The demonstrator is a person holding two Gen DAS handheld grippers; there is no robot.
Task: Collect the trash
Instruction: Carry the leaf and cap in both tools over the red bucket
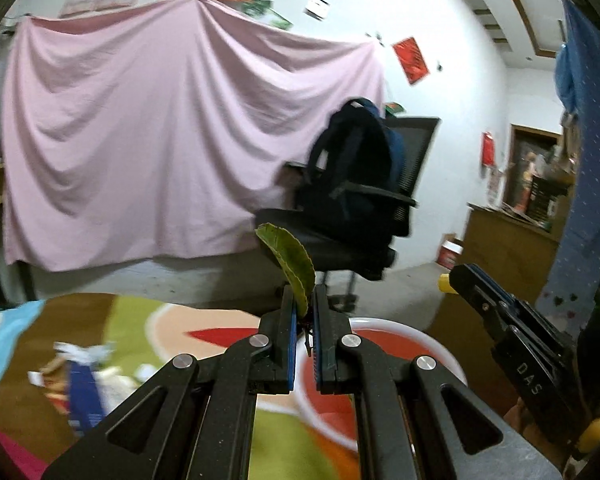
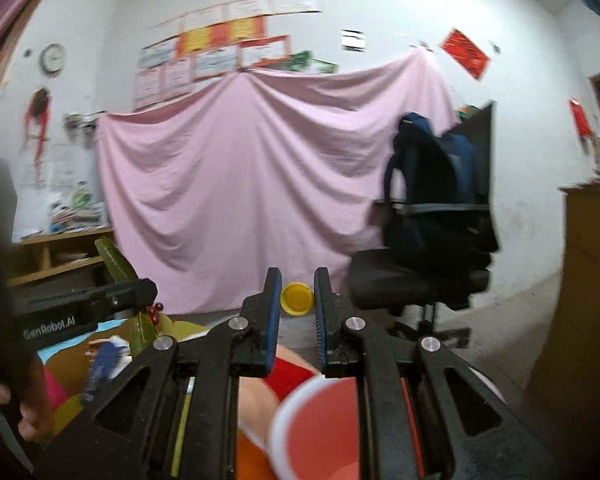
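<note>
The leaf (image 1: 290,260) is pinched upright in my left gripper (image 1: 304,312) over the red bin (image 1: 420,338), my right gripper (image 2: 298,296) pinches a yellow cap (image 2: 298,299), so I should centre both before letting go.

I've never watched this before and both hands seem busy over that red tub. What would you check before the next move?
1. Left tool has its trash: ok, shut on a green leaf sprig with red berries.
2. Right tool has its trash: ok, a yellow cap sits between its fingers.
3. Red tub is below the tools: ok, its white rim shows under both.
4. Sprig is right over the tub's opening: cannot tell.
5. More trash left: not ok, crumpled paper and a blue wrapper lie on the colourful mat.
</note>
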